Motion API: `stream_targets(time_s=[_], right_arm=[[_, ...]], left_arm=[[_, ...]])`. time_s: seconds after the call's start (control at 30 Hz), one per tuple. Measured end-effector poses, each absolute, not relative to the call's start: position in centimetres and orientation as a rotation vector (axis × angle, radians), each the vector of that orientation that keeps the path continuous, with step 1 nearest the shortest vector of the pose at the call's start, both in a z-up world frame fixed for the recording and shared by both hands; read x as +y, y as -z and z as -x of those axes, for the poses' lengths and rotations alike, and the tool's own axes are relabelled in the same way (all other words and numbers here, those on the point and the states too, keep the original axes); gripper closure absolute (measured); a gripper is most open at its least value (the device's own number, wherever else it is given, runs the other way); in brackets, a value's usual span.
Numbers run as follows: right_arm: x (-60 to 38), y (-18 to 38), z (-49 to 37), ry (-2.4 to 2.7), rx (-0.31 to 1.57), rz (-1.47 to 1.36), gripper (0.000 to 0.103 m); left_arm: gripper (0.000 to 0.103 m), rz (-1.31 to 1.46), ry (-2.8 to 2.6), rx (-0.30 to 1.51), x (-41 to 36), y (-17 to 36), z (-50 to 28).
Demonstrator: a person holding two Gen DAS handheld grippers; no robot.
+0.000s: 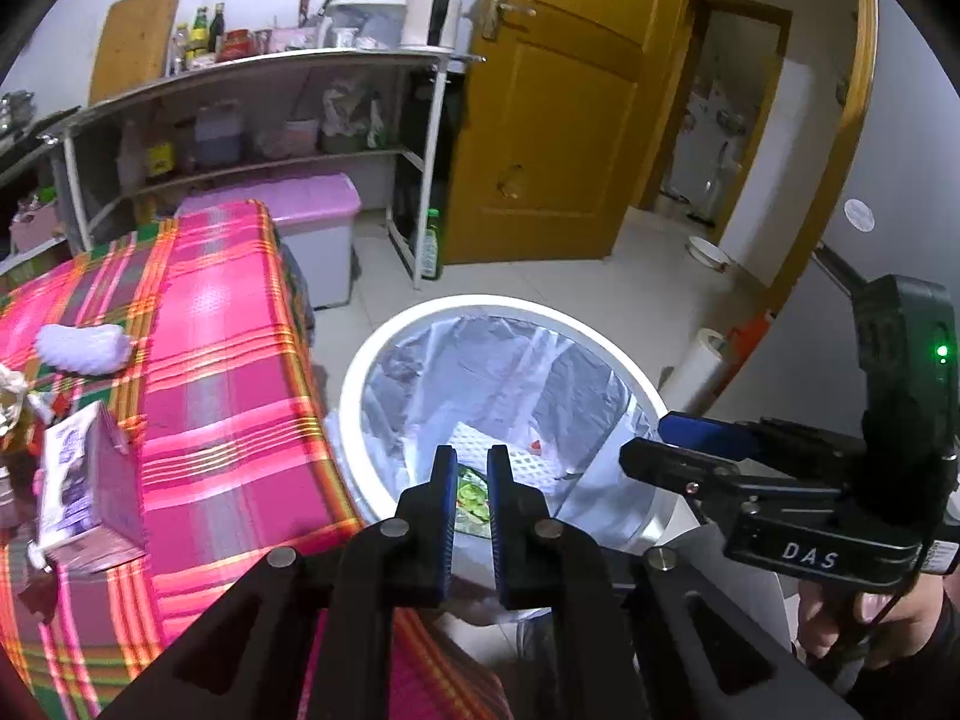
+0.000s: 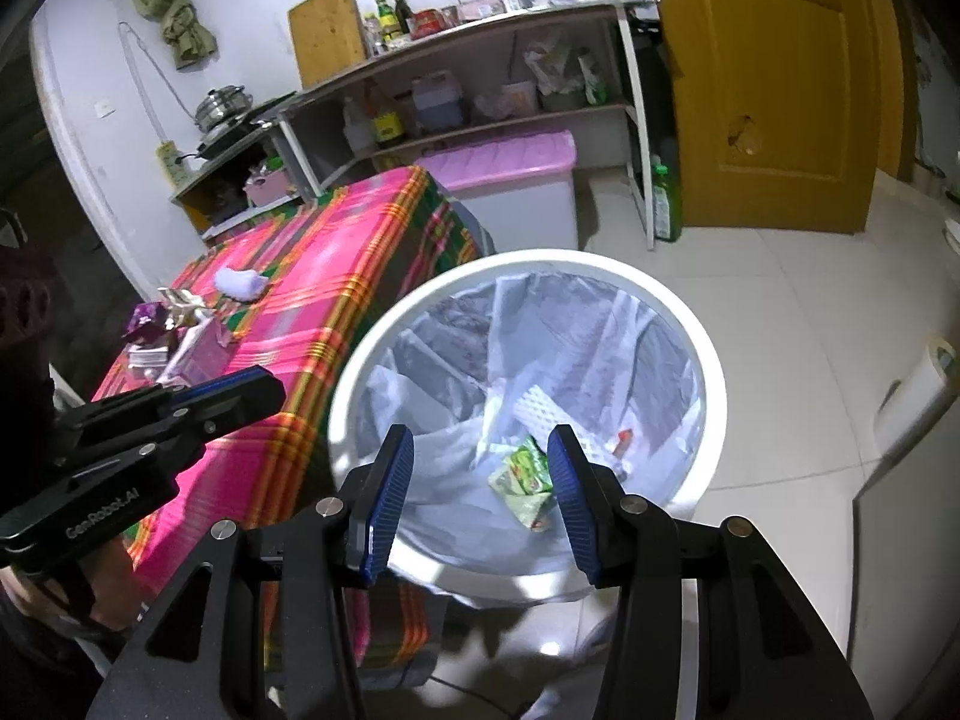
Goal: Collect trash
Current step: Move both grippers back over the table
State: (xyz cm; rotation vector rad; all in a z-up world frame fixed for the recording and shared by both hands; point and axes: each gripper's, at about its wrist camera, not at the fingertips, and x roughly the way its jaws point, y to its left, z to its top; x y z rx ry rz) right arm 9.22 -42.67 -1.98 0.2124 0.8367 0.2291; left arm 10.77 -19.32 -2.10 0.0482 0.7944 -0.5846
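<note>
Two grippers over the bin [image 2: 708,360]: right gripper [image 2: 480,498] open, empty, green wrapper [image 2: 525,480] lying inside the liner below, apparently dropped; left gripper [image 1: 470,516] closed, empty. Remaining trash: tissue [image 1: 84,349], box [image 1: 84,480] on desk [image 1: 228,360].

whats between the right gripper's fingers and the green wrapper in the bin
Nothing solid. In the right wrist view the open right gripper hangs over the bin, and the green wrapper lies below on the liner bag.
</note>
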Motion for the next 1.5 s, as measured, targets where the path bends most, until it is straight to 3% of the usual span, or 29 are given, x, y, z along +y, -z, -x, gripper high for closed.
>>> stream_targets(time_s=[0.67,1.5], right_arm=[[-36.5,-0.2,-7.0,-0.382,0.795,-0.136,0.055],[-30.9,-1.0,-6.8,-0.512,0.793,-0.075,0.055]], left_arm=[[0.091,-0.014,0.427,0.707,-12.5,-0.7,-6.3],[0.089,0.081,0.236,0.674,-3.2,-0.4,-3.8]])
